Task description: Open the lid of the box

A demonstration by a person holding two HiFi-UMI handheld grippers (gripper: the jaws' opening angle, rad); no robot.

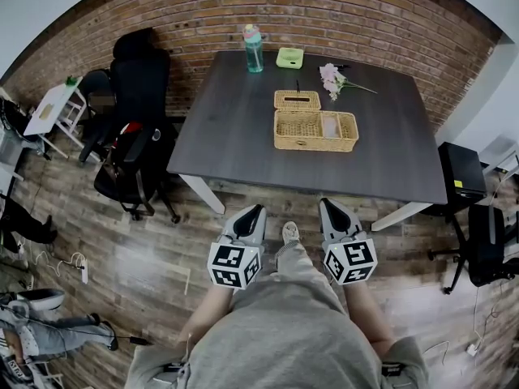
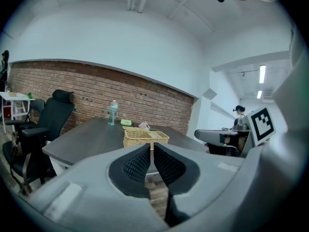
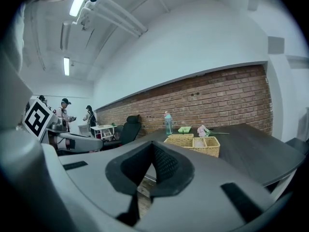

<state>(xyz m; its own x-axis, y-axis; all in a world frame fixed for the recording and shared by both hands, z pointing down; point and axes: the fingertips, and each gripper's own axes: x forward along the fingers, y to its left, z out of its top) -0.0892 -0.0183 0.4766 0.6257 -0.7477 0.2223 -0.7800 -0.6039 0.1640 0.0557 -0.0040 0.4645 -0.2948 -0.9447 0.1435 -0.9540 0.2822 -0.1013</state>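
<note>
Brickwork (image 1: 203,6) ran behind a dark table (image 1: 235,128) in the head view. A wicker box (image 1: 315,130) stood near the table's middle, its top uncovered and its compartments showing. The wicker lid (image 1: 297,100) lay flat just behind the box, against its far left edge. Farther back stood a teal bottle (image 1: 254,48) and a small green dish (image 1: 289,57), with pink flowers (image 1: 331,79) lying to the right of the lid. A black office chair (image 1: 138,128) sat off the table's left end. The left gripper (image 1: 251,212) and the right gripper (image 1: 331,209) hung side by side over the wooden floor (image 1: 146,258), short of the near table edge and well apart from the box, with a shoe (image 1: 289,232) between them.

In the left gripper view, the jaws stood all but closed, only a thin slit between the pads and nothing in it. The box showed beyond them on the table, with the bottle farther back to the left.

In the right gripper view, the jaws were pressed together and held nothing. The box stood to their right on the table, well clear of the tips, and several people (image 3: 65,111) stood far off at the left.
</note>
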